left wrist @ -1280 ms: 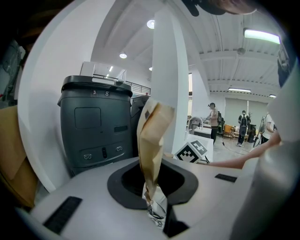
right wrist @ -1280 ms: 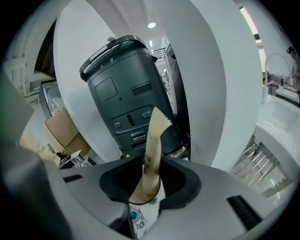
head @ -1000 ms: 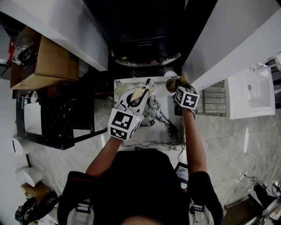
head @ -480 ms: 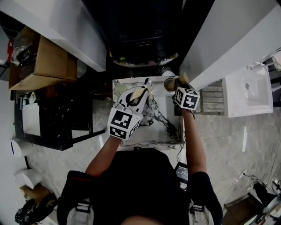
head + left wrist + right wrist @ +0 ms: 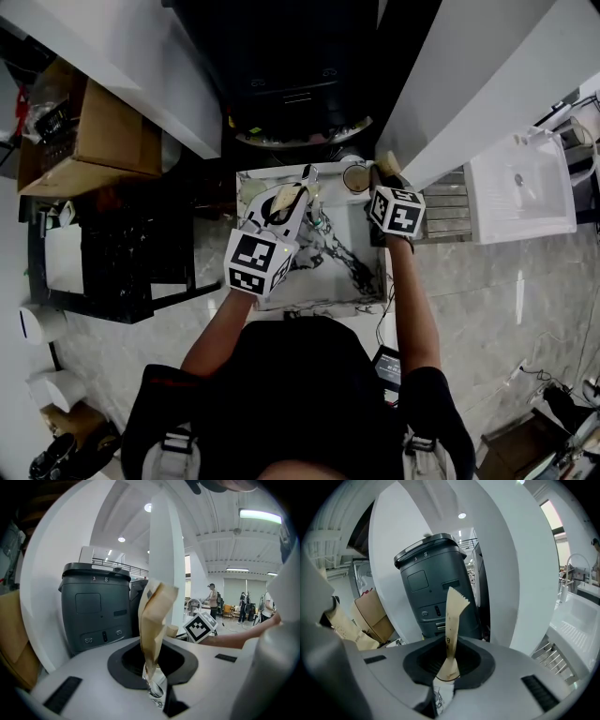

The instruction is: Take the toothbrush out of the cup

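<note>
A small marble-topped table (image 5: 352, 272) stands in front of me. A brown paper cup (image 5: 355, 177) sits at its far edge. My right gripper (image 5: 377, 172) is just right of the cup. Its jaws are closing on a tan paper-wrapped toothbrush (image 5: 451, 625), which stands upright between them with its serrated end up; this is clear in the right gripper (image 5: 443, 686) view. My left gripper (image 5: 298, 192) hovers over the table's left half, shut on a second tan paper packet (image 5: 153, 620). That packet's crinkled clear end sits in the left gripper (image 5: 154, 691) jaws.
A dark grey bin (image 5: 291, 84) stands just beyond the table between two white pillars. A cardboard box (image 5: 103, 131) and a black rack (image 5: 122, 253) are on the left. A white sink (image 5: 520, 187) and a slatted grate (image 5: 450, 211) are on the right.
My right gripper has lifted slightly beside the cup with the tan wrapped toothbrush between its jaws. My left gripper has stayed where it was with its packet.
</note>
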A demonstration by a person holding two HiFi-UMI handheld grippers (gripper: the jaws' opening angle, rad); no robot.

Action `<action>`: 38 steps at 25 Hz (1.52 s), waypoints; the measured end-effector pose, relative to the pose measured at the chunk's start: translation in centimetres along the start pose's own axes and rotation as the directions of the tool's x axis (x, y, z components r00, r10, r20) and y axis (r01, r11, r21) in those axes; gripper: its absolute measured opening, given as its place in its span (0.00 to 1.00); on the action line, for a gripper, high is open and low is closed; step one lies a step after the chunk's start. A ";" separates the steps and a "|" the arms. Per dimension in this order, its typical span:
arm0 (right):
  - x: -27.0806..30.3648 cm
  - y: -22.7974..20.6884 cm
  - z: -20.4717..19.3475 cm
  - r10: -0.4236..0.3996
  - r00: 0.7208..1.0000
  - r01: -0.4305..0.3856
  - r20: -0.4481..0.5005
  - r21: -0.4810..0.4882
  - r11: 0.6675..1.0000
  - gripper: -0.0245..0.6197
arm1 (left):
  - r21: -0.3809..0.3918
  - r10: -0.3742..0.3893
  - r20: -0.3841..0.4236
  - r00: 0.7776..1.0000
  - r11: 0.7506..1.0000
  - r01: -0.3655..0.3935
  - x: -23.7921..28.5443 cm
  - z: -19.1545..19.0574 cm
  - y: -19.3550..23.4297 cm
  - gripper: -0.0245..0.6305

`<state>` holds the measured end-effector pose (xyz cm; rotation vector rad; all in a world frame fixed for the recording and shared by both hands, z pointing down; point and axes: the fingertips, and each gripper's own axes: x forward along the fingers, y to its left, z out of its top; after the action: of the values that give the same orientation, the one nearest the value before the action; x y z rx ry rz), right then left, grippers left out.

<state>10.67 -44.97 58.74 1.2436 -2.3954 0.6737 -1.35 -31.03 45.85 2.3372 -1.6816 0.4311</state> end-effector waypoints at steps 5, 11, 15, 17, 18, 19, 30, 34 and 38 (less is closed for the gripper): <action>-2.0 1.0 1.5 0.021 0.999 -0.020 0.035 -0.028 0.999 0.14 | 0.002 0.000 0.022 1.000 1.000 0.000 -0.8 0.6 -0.5 0.10; -4.7 2.6 2.8 0.052 0.996 -0.048 0.079 -0.049 0.998 0.14 | 0.005 0.000 0.047 0.999 1.000 0.000 -2.1 1.1 -1.3 0.10; -6.6 3.6 3.5 0.072 0.991 -0.066 0.110 -0.056 0.996 0.14 | 0.009 0.006 0.060 0.998 1.000 -0.007 -2.9 1.2 -1.9 0.10; -7.5 4.1 3.8 0.084 0.989 -0.077 0.123 -0.063 0.995 0.14 | 0.011 0.012 0.066 0.998 1.000 -0.013 -3.2 1.2 -2.0 0.10; -7.9 4.3 3.9 0.088 0.988 -0.080 0.128 -0.067 0.995 0.14 | 0.010 0.015 0.069 0.997 1.000 -0.016 -3.4 1.1 -2.1 0.10; -8.3 4.4 3.9 0.091 0.987 -0.082 0.133 -0.070 0.994 0.14 | 0.008 0.019 0.074 0.997 1.000 -0.019 -3.6 1.1 -2.2 0.10; -12.7 5.6 3.8 0.117 0.978 -0.098 0.175 -0.115 0.989 0.13 | -0.014 0.062 0.112 0.992 0.998 -0.061 -6.4 0.9 -3.9 0.10; -13.9 6.0 3.8 0.138 0.974 -0.116 0.181 -0.129 0.985 0.13 | -0.017 0.084 0.123 0.989 0.996 -0.082 -7.4 1.0 -4.6 0.10; -14.6 6.8 3.9 0.163 0.969 -0.138 0.186 -0.140 0.980 0.13 | -0.023 0.109 0.122 0.987 0.994 -0.107 -8.4 0.8 -4.9 0.10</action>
<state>12.69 -34.15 46.39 1.1311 -2.6700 0.4505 0.82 -22.35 41.97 2.3119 -1.8670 0.2966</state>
